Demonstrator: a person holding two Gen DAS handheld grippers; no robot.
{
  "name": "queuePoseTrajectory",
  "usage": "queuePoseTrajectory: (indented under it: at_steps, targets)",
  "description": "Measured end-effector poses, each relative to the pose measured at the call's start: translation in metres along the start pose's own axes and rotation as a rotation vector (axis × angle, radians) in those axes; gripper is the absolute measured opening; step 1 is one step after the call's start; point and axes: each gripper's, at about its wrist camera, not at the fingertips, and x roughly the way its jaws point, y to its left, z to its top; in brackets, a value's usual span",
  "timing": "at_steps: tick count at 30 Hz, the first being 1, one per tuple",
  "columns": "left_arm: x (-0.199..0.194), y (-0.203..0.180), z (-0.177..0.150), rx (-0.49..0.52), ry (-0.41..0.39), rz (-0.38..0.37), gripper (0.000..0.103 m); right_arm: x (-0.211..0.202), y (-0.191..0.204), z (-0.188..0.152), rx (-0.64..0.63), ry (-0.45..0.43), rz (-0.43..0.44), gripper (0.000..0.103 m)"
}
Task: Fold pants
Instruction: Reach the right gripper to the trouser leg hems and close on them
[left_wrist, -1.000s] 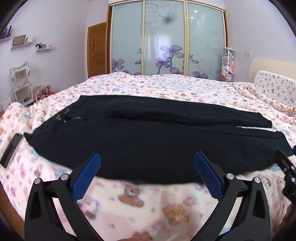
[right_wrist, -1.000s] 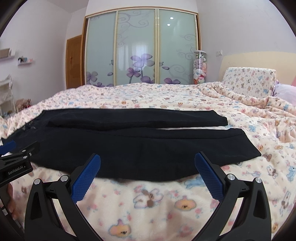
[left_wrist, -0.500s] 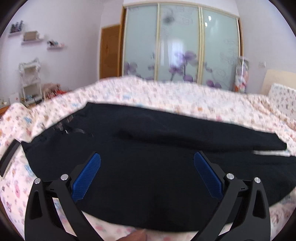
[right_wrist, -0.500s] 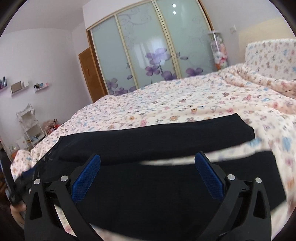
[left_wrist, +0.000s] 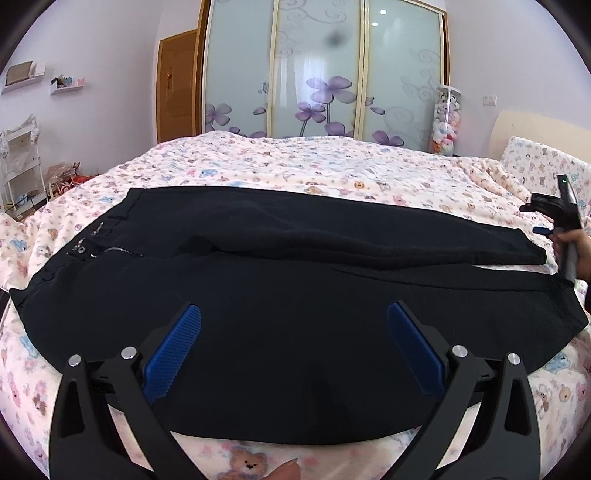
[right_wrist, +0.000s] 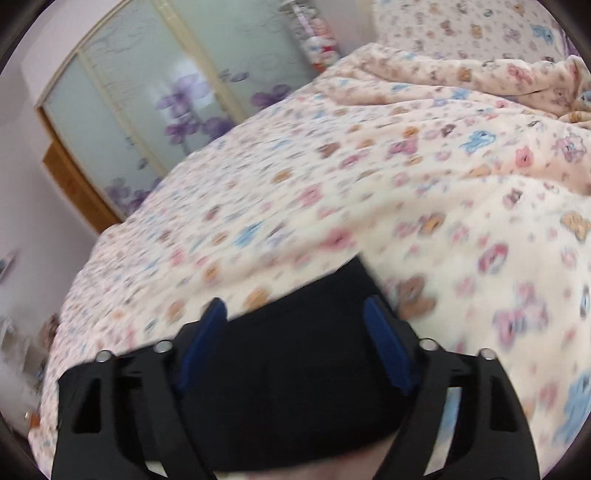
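Black pants (left_wrist: 295, 273) lie flat across the bed, waist at the left, legs running right, the far leg lying partly over the near one. My left gripper (left_wrist: 293, 332) is open and empty, hovering over the near leg. My right gripper (right_wrist: 295, 325) is open, its blue pads on either side of the hem end of a pant leg (right_wrist: 291, 369); the view is blurred and tilted. The right gripper also shows at the right edge of the left wrist view (left_wrist: 565, 229), by the leg ends.
The bed is covered by a cream blanket with a bear print (left_wrist: 332, 166). A pillow (left_wrist: 546, 166) and headboard are at the right. A sliding wardrobe (left_wrist: 321, 70) and a door stand behind. Shelves are at the far left.
Both grippers have moved forward over the pants. The right gripper has swung to the right, tilted, and now straddles the hem end of a leg.
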Motion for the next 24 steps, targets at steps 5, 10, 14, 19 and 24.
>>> queuePoseTrajectory:
  at_steps: [5, 10, 14, 19, 24]
  targets:
    - [0.003, 0.002, -0.003, -0.017, 0.03, -0.033, 0.101, 0.026, -0.008, 0.014, 0.001, -0.013, -0.069, 0.063]
    - [0.004, 0.001, -0.005, -0.016, 0.041, -0.038, 0.101, 0.048, -0.007, 0.013, -0.05, 0.013, -0.182, 0.056]
    - [0.004, 0.002, -0.005, -0.028, 0.053, -0.037, 0.101, 0.063, -0.013, 0.006, -0.047, 0.056, -0.192, 0.05]
    - [0.005, 0.002, -0.004, -0.033, 0.062, -0.03, 0.101, 0.057, -0.007, 0.003, -0.084, 0.037, -0.169, 0.02]
    - [0.004, 0.002, -0.005, -0.028, 0.047, -0.017, 0.101, 0.015, -0.003, 0.003, -0.086, -0.068, -0.061, 0.015]
